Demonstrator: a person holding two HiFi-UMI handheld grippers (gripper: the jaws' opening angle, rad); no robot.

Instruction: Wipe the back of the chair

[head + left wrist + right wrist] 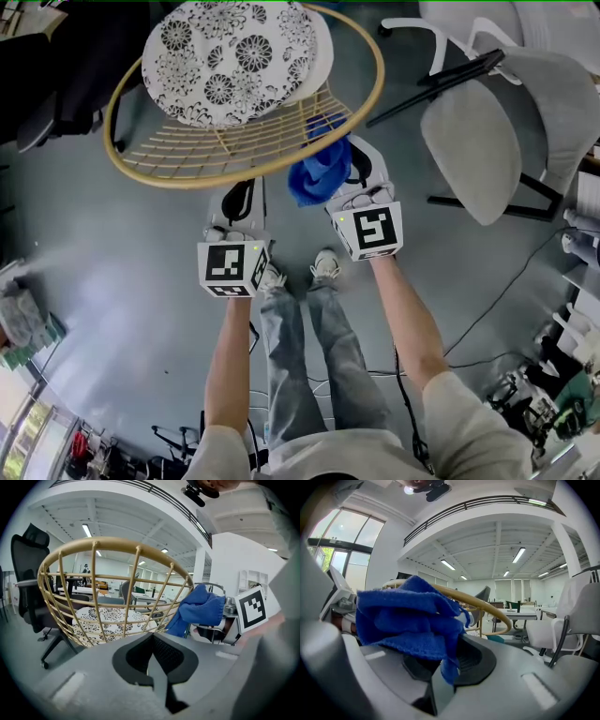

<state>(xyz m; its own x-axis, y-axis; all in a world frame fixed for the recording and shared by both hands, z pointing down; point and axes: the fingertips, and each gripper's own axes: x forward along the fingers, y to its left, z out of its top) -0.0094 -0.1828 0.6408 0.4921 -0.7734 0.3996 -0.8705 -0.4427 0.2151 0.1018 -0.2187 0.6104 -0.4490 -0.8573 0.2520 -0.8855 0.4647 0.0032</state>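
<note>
Blue cloth [321, 175] clamped in right gripper [448, 665] at rattan chair [246, 157] rim; left gripper [153, 657] closed, empty, near rim.

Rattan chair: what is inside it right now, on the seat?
A round black-and-white floral cushion fills the basket of the rattan chair. It covers most of the seat, so anything under it cannot be seen. The blue cloth is outside, at the near rim.
</note>
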